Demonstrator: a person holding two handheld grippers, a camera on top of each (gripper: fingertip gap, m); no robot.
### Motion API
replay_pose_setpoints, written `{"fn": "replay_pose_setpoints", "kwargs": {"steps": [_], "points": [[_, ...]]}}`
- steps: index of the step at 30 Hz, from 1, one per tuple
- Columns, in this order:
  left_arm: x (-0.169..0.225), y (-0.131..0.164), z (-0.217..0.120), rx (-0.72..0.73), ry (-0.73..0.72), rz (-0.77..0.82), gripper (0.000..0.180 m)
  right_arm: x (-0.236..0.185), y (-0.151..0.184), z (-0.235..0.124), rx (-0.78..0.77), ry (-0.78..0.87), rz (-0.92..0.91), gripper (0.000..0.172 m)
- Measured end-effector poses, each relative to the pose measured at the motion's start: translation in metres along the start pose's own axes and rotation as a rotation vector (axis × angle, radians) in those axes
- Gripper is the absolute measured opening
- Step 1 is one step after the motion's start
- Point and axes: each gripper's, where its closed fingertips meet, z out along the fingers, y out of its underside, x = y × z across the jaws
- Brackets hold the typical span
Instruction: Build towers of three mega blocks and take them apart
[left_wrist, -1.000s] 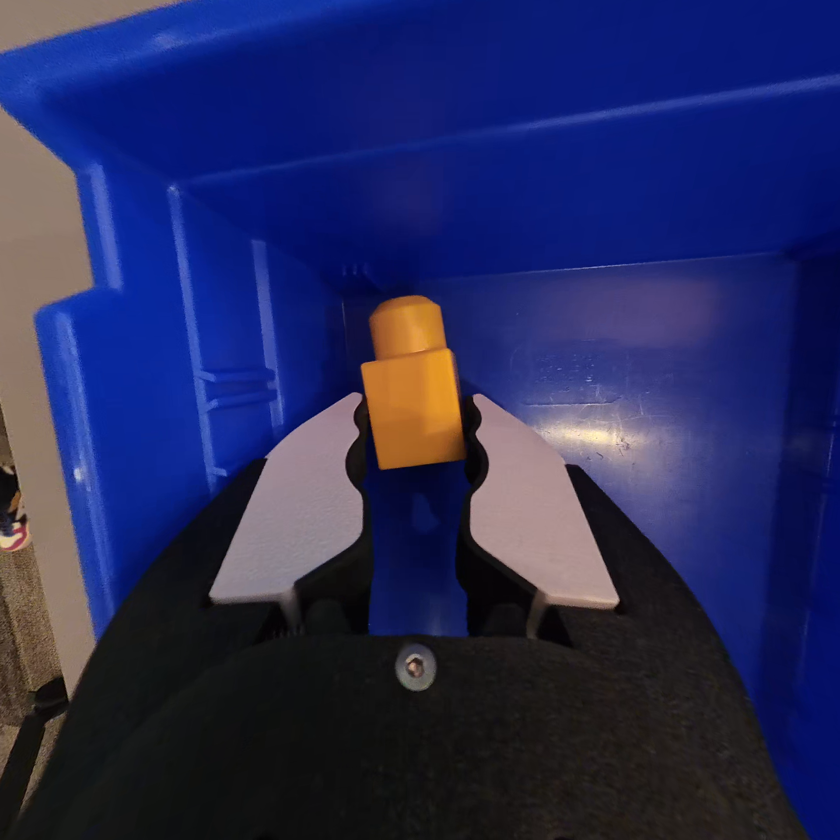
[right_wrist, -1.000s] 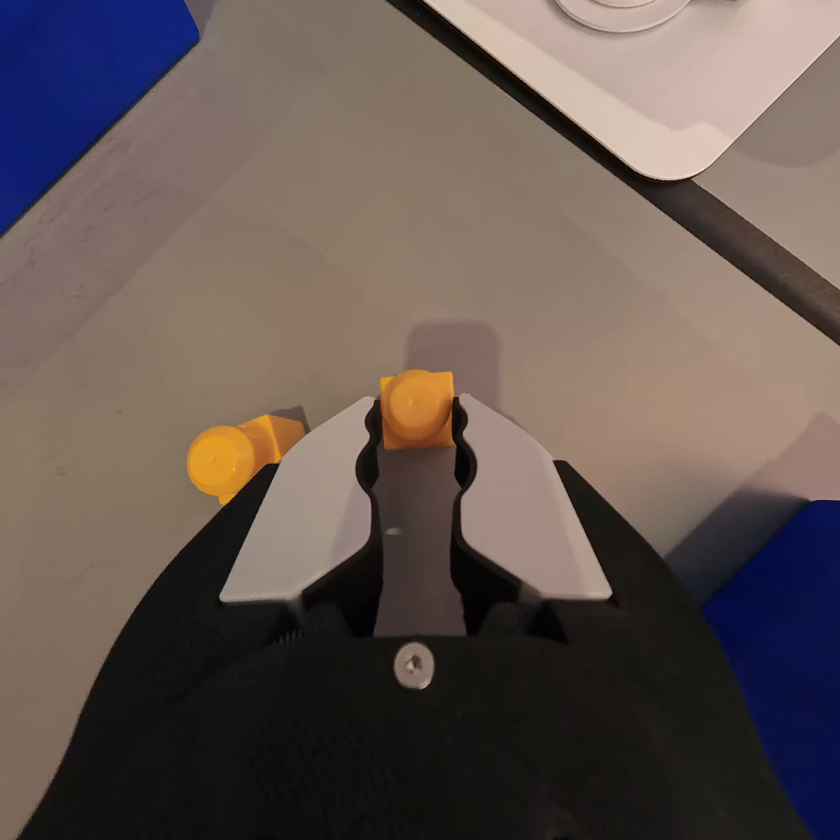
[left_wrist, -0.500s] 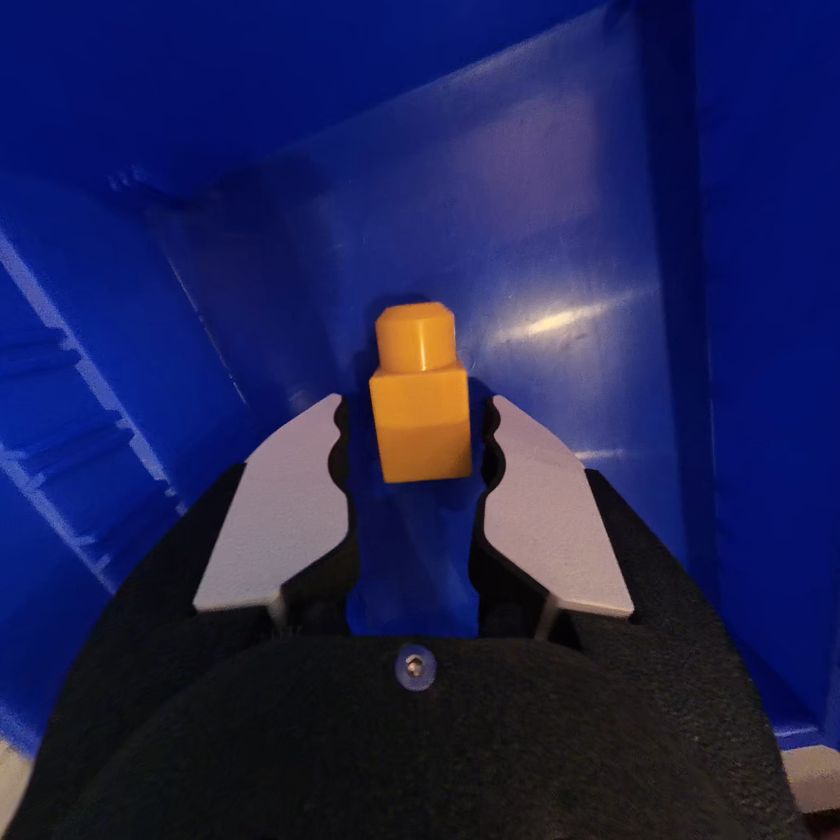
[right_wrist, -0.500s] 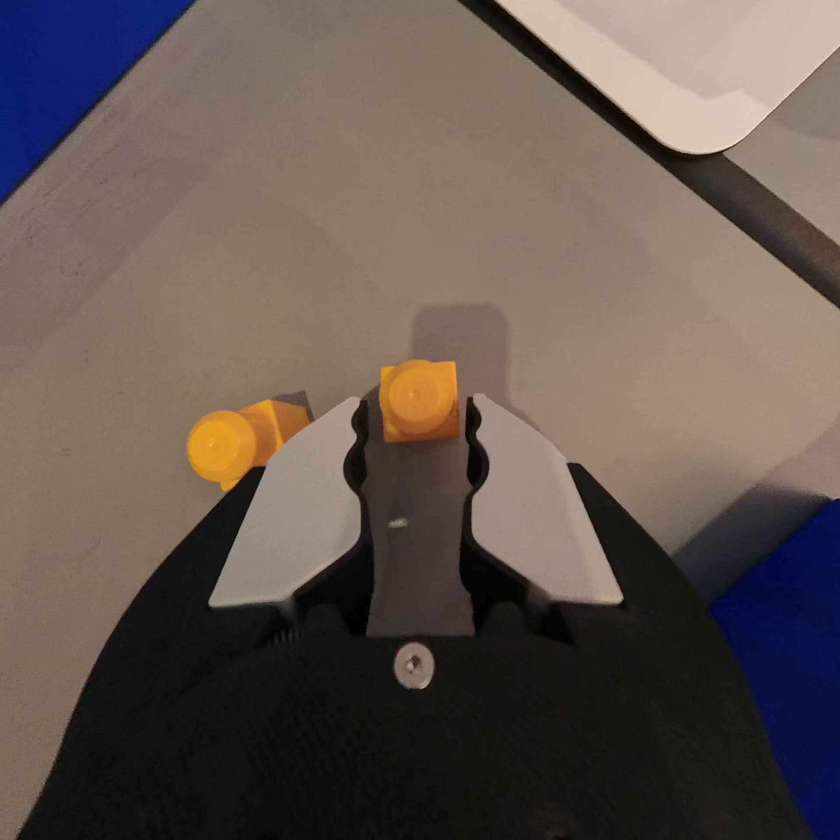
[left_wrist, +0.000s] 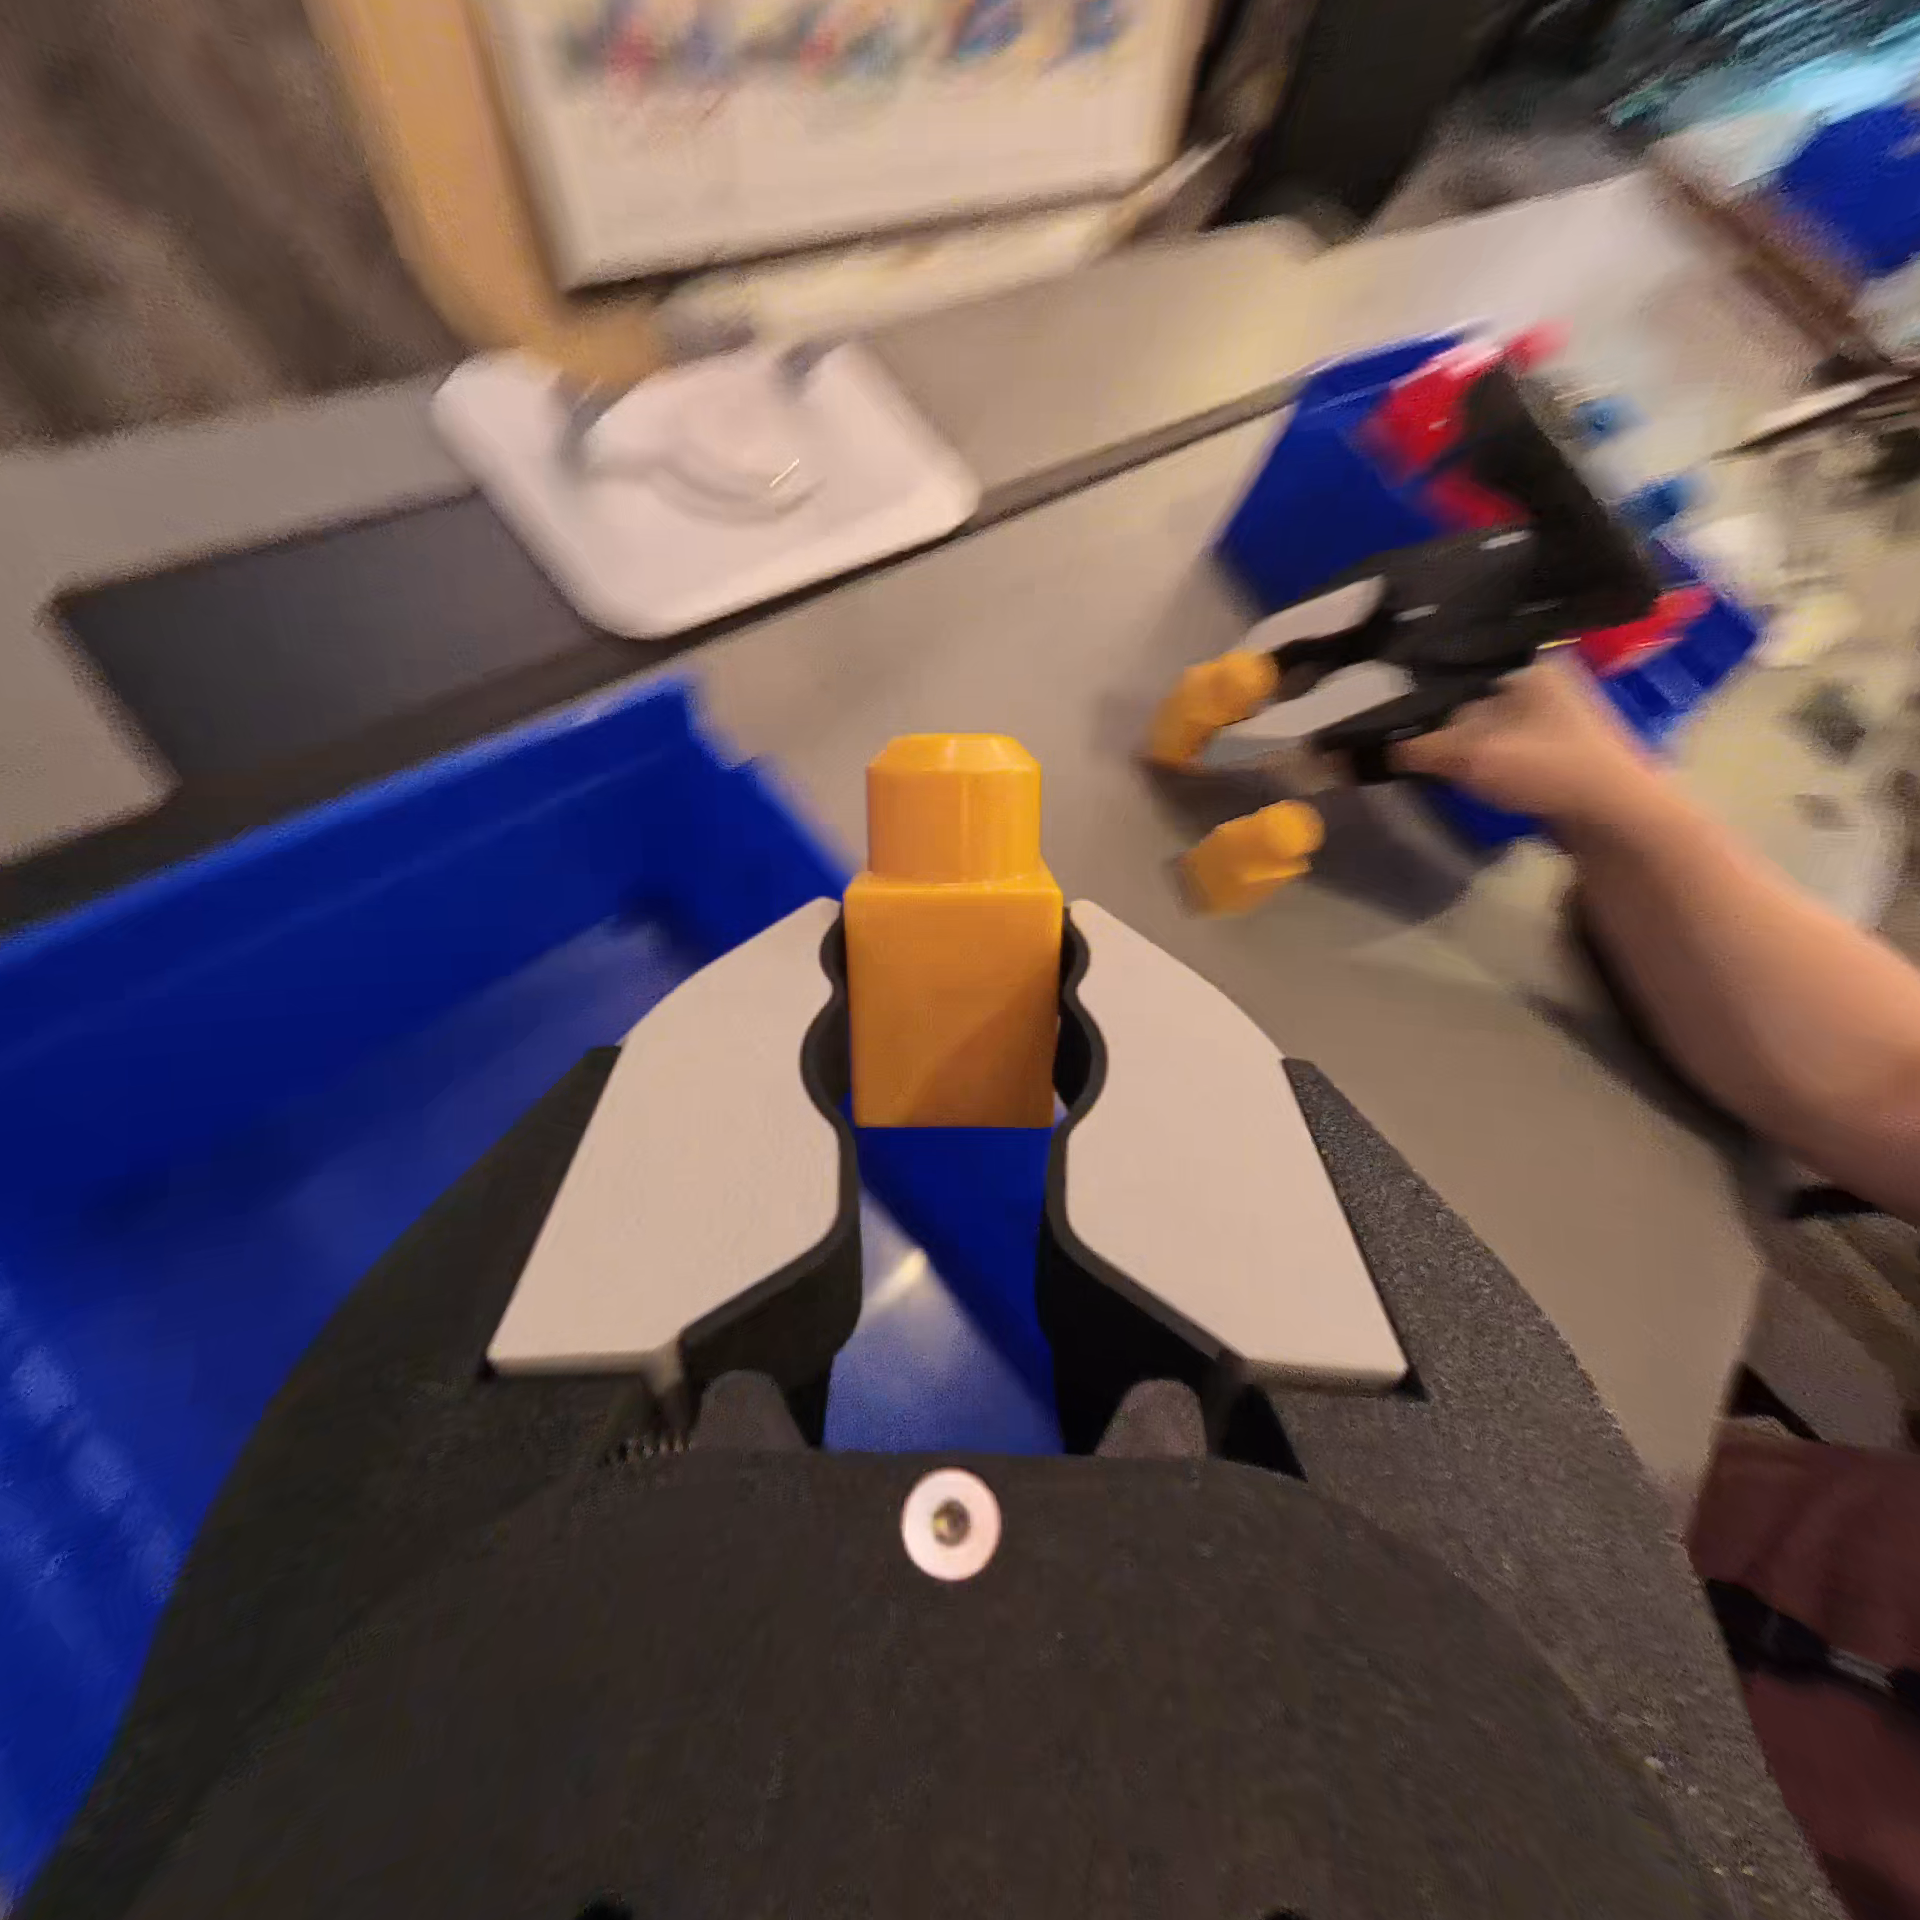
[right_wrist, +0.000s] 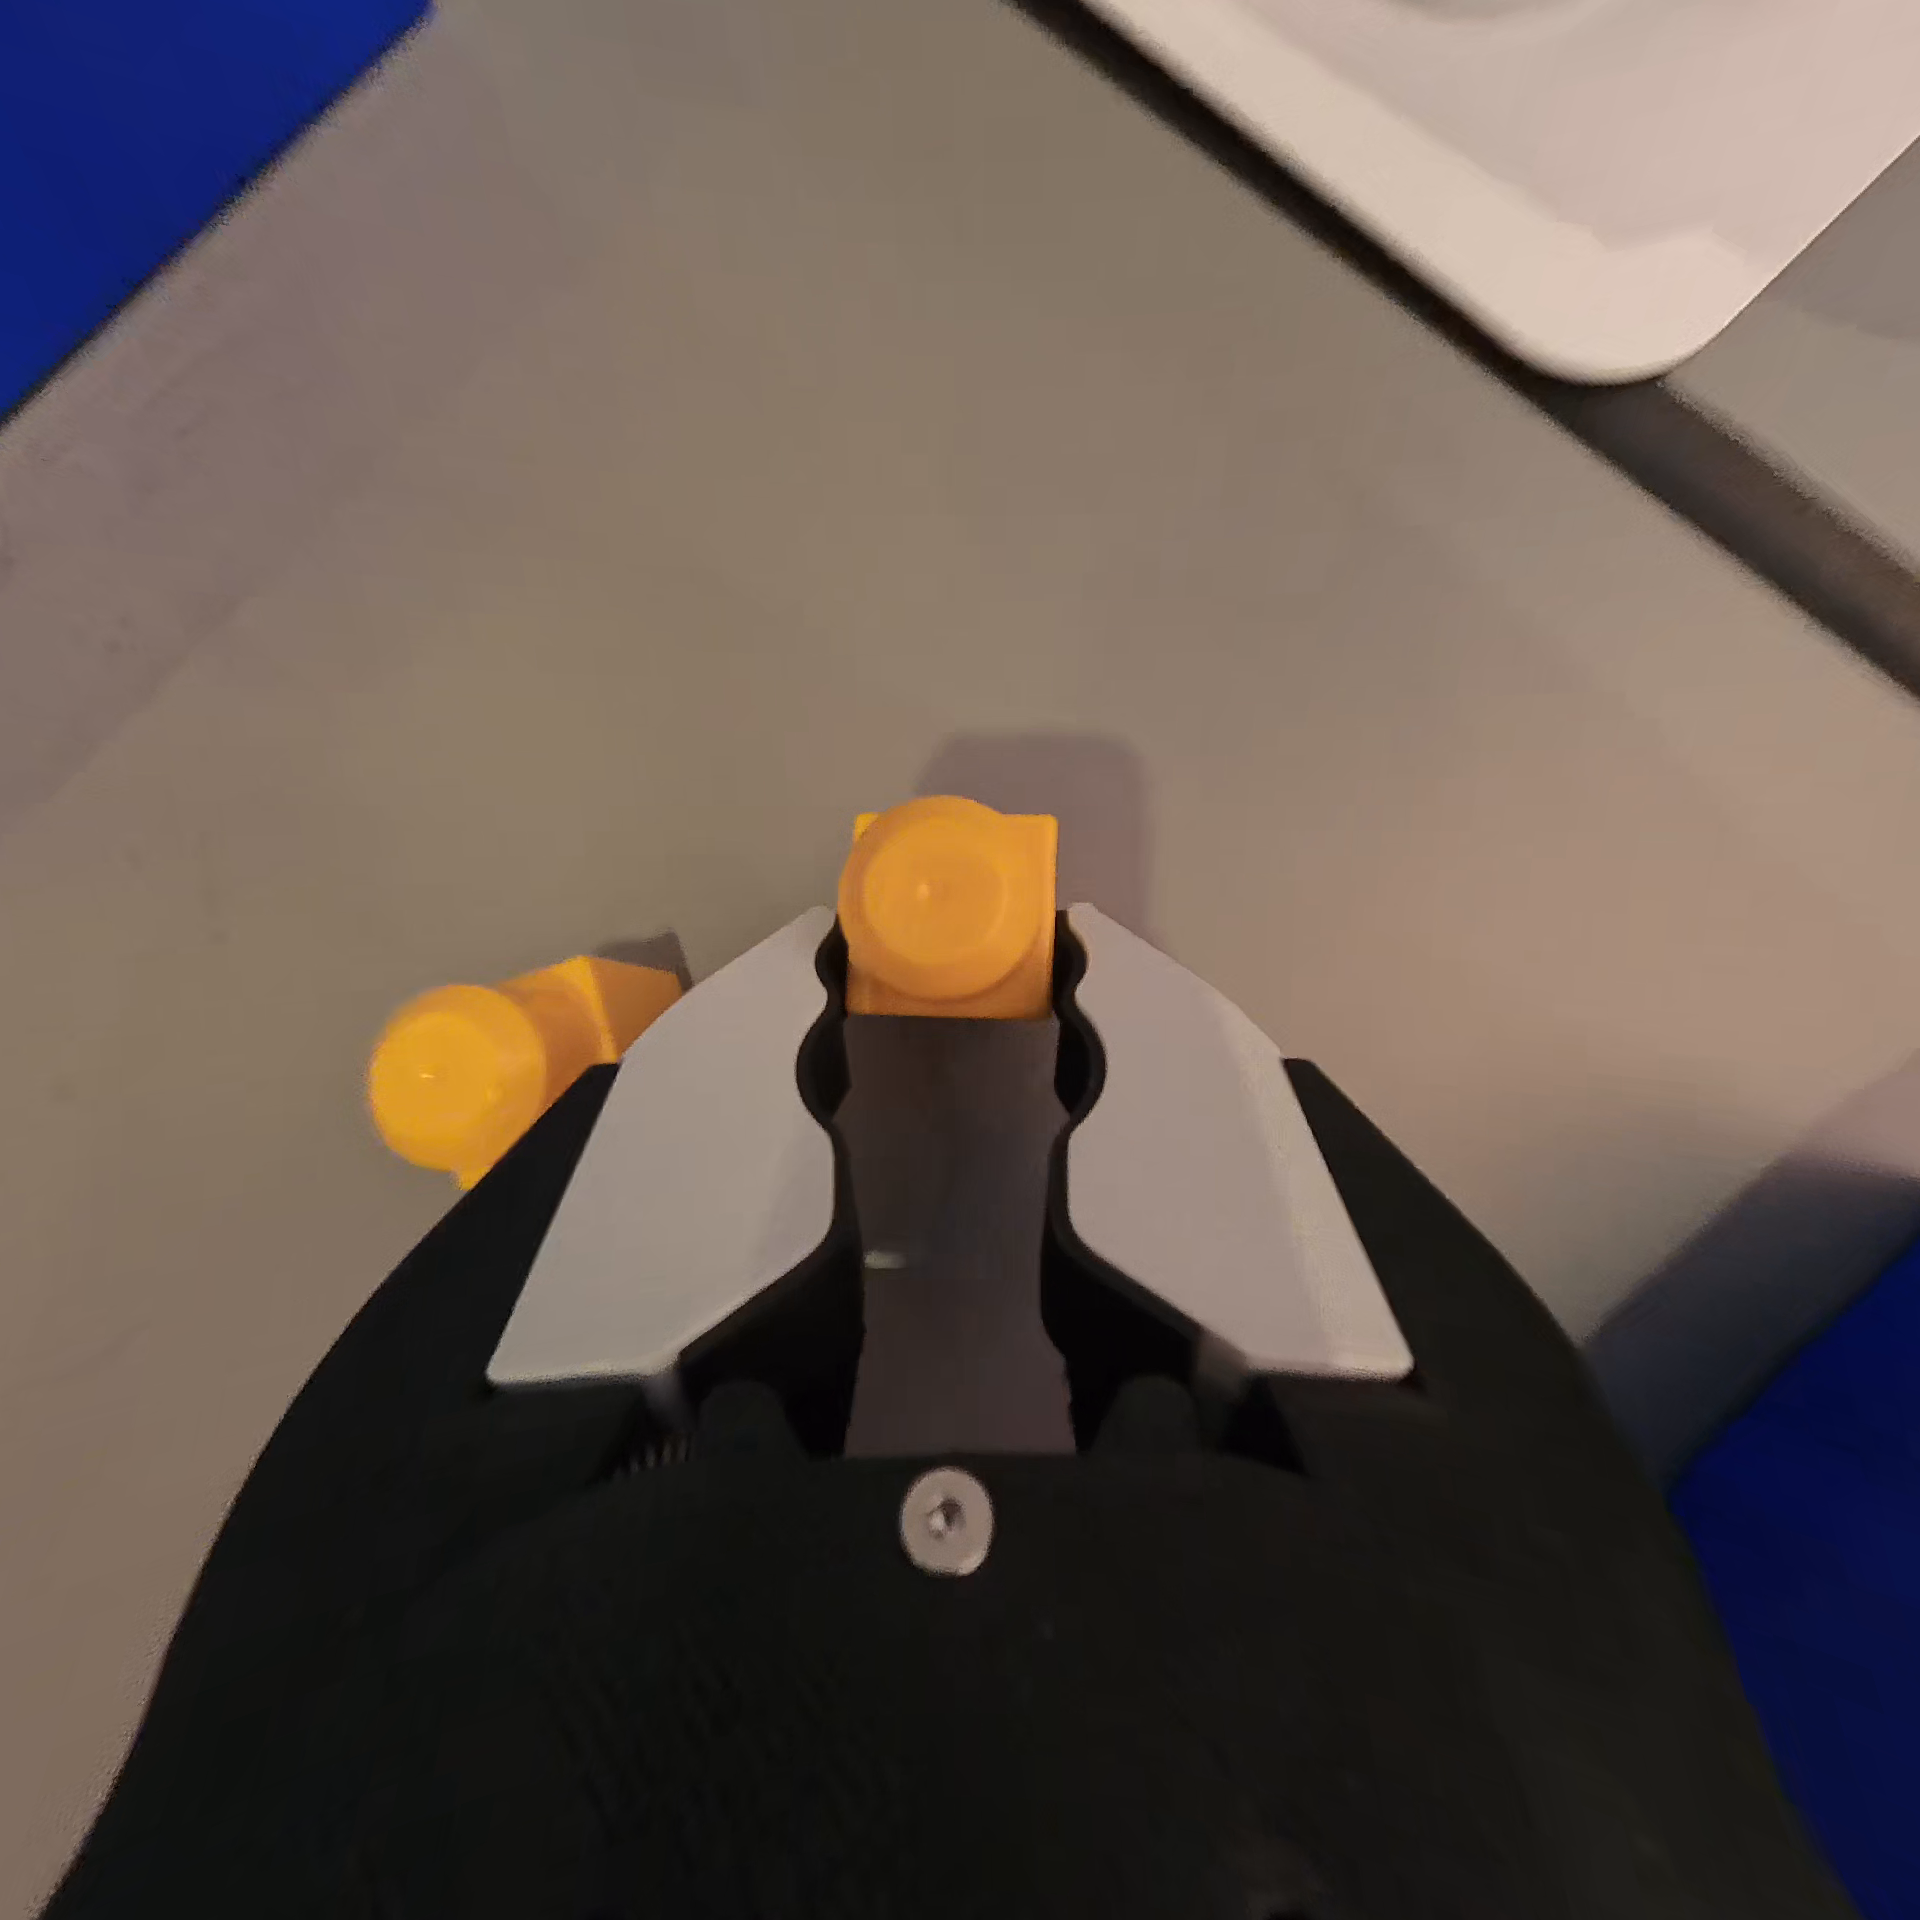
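Left claw: pinching an upright orange block, pads tight on both sides, above the blue bin.
Loose block: on its side on the grey table, just left of the right claw.
Right claw: clamped on a second orange block, peg toward the camera.

Left wrist view: low above blue bin, facing across grey table. Right wrist view: close, facing steeply down. Shared: table, white tray.
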Motion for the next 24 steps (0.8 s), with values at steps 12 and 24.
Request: {"fn": "replay_pose_setpoints", "kwargs": {"steps": [12, 24], "points": [[0.197, 0.002, 0.07, 0.005, 0.643, 0.265, 0.036, -0.132, -0.104, -0.211, 0.662, -0.794, -0.08, 0.036], [0.222, 0.03, 0.076, -0.13, 0.699, 0.361, 0.035, -0.159, -0.068, -0.175, 0.35, -0.86, -0.173, 0.037]]}}
